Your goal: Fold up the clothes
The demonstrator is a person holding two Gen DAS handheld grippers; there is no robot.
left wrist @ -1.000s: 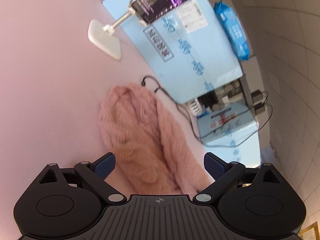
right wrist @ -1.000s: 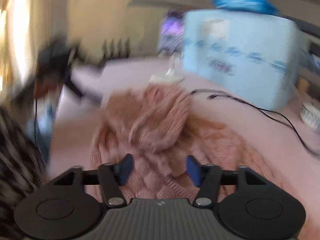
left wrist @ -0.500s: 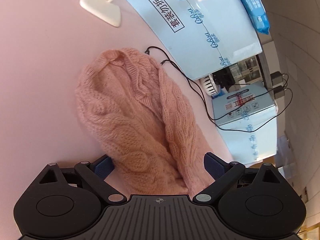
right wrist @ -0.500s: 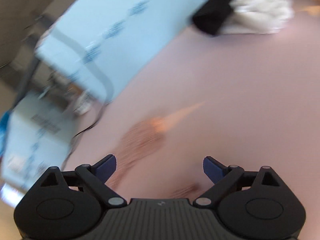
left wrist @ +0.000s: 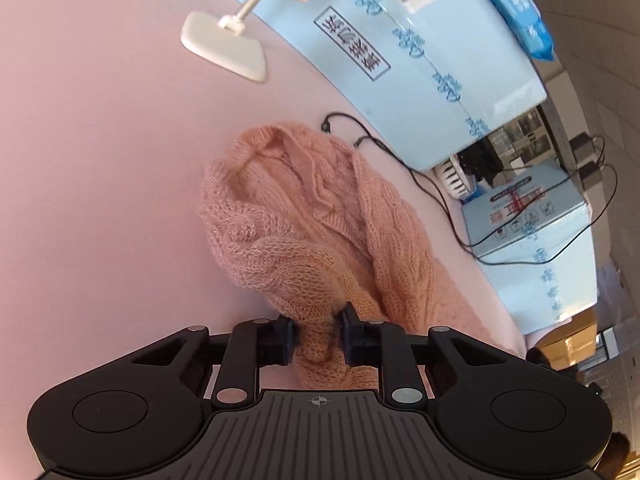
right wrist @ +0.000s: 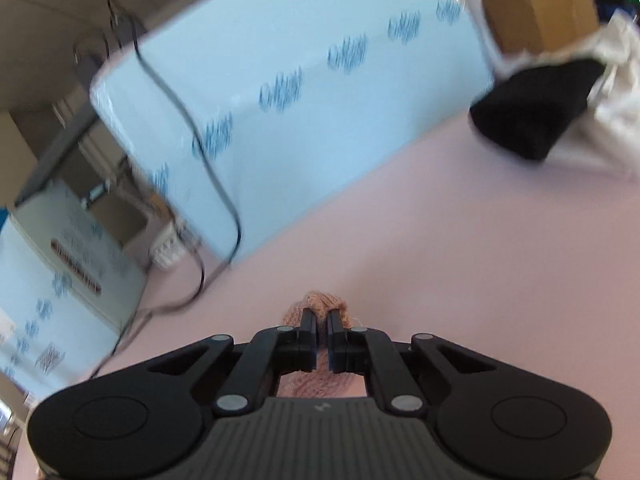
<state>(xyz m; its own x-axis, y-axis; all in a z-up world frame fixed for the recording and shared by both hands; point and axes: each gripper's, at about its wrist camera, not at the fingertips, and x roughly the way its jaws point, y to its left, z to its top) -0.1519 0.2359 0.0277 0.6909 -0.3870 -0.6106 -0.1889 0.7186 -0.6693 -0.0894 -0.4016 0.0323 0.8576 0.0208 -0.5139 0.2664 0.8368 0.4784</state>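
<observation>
At the bottom centre of the frame, the right gripper (right wrist: 322, 330) is seen pinched nearly closed on a fold of pink knit sweater (right wrist: 320, 302), which bulges just past the fingertips. A pink table surface (right wrist: 440, 248) fills the middle. A light blue box (right wrist: 300, 92) spans the upper left, crossed by a black cable (right wrist: 188, 120). In the upper right, what may be a black garment (right wrist: 532, 112) is blurred.

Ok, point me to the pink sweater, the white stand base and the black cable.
pink sweater (left wrist: 304, 216), left wrist view, on the cable-knit body.
white stand base (left wrist: 224, 46), left wrist view, on the flat plate.
black cable (left wrist: 424, 184), left wrist view, on the run beside the sweater.
</observation>
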